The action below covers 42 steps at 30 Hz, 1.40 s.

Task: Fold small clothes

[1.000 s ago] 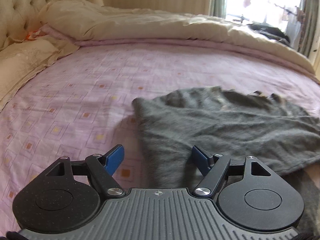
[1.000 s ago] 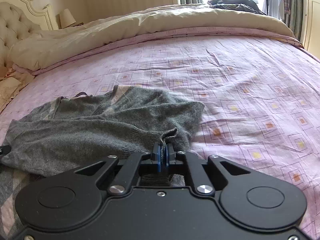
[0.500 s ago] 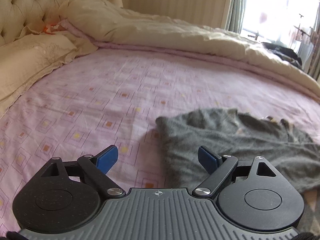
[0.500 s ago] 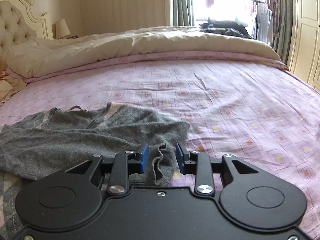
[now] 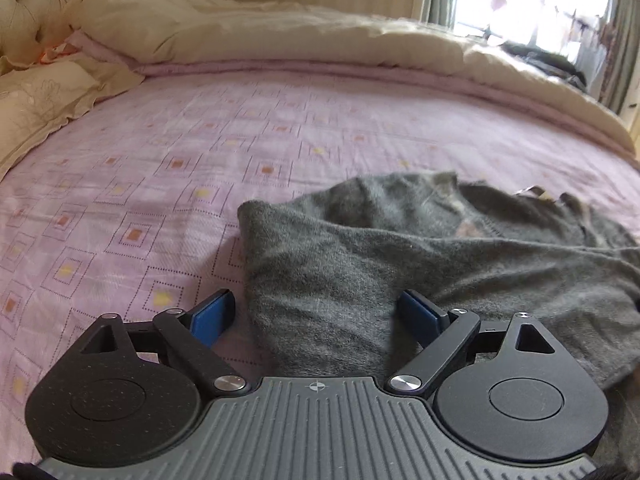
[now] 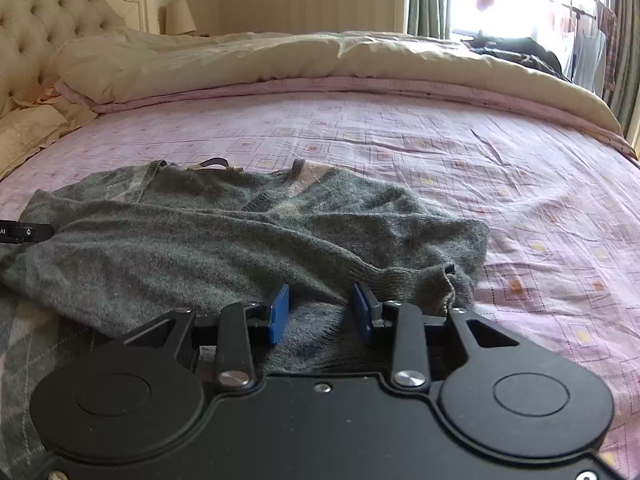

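A grey knit sweater [image 5: 400, 248] [image 6: 240, 240] lies partly folded on the pink patterned bedsheet [image 5: 160, 168] [image 6: 520, 200]. My left gripper [image 5: 316, 300] hovers over the sweater's left edge. Its jaws are opening wide, and the cloth lies under the gap without touching the blue pads [image 5: 210, 314]. My right gripper [image 6: 320, 292] stands open low over the sweater's near right part, its pads clear of the fabric. The ribbed sleeve cuff [image 6: 420, 280] rests loose just right of the right finger. The left gripper's tip [image 6: 24, 232] shows at the left edge of the right wrist view.
A cream duvet [image 5: 320, 36] [image 6: 360, 56] lies rolled along the far side of the bed. Pillows [image 5: 36, 96] and a tufted headboard [image 6: 44, 12] are at the left. Dark clothes [image 6: 516, 50] lie by the window at the back right.
My right gripper has opened and let go of the sleeve cuff, which now lies on the sweater. My left gripper's jaws have spread wider, and it swung left and came back over the sweater's edge.
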Each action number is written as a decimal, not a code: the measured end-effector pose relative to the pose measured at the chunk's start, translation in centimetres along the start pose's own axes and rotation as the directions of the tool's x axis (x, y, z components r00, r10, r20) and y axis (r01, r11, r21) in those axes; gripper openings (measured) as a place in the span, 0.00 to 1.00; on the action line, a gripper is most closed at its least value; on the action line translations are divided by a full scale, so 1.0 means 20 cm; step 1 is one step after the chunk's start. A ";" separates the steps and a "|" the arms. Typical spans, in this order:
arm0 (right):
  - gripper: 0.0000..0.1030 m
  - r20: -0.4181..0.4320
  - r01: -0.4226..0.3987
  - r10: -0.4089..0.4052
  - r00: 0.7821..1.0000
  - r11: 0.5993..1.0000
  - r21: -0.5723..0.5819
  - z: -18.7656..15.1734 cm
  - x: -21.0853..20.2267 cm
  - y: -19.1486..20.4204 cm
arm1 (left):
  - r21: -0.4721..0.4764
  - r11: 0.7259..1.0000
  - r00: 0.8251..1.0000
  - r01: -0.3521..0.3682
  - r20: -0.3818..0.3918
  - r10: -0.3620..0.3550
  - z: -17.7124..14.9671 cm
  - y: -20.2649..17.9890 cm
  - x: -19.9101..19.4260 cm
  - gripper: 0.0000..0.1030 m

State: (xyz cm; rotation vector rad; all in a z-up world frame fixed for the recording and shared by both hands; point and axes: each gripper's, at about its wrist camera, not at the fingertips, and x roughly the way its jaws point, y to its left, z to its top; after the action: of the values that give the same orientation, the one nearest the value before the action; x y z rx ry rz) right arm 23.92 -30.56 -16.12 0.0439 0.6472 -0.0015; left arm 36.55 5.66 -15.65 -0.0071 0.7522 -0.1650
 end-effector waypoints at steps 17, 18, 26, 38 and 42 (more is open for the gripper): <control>0.53 0.078 -0.133 0.132 0.988 0.991 0.008 0.41 0.00 0.08 | 0.020 1.000 0.997 -0.024 0.076 0.022 -0.06 -0.01 -0.01 0.95; 0.53 0.078 -0.129 0.129 0.989 0.992 0.004 0.45 0.05 0.09 | 0.018 1.000 0.997 -0.021 0.076 0.020 -0.06 -0.01 -0.01 0.95; 0.53 0.012 -0.098 0.099 0.995 0.993 -0.066 0.58 0.47 0.30 | 0.013 1.000 0.997 -0.020 0.081 0.019 -0.06 0.00 -0.01 0.96; 0.54 -0.057 -0.099 0.092 0.994 0.985 -0.141 0.39 0.56 0.38 | 0.009 1.000 0.996 -0.019 0.087 0.018 -0.07 0.00 -0.01 0.96; 0.65 -0.048 -0.054 0.050 0.998 0.995 -0.087 0.41 0.62 0.35 | 0.009 1.000 0.996 -0.018 0.088 0.018 -0.07 0.00 -0.01 0.96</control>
State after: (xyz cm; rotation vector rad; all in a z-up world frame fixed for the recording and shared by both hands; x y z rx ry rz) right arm 38.88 -23.70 -16.67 -0.0244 0.6913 0.0791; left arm 35.54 5.83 -16.58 0.0013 0.6638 -0.1501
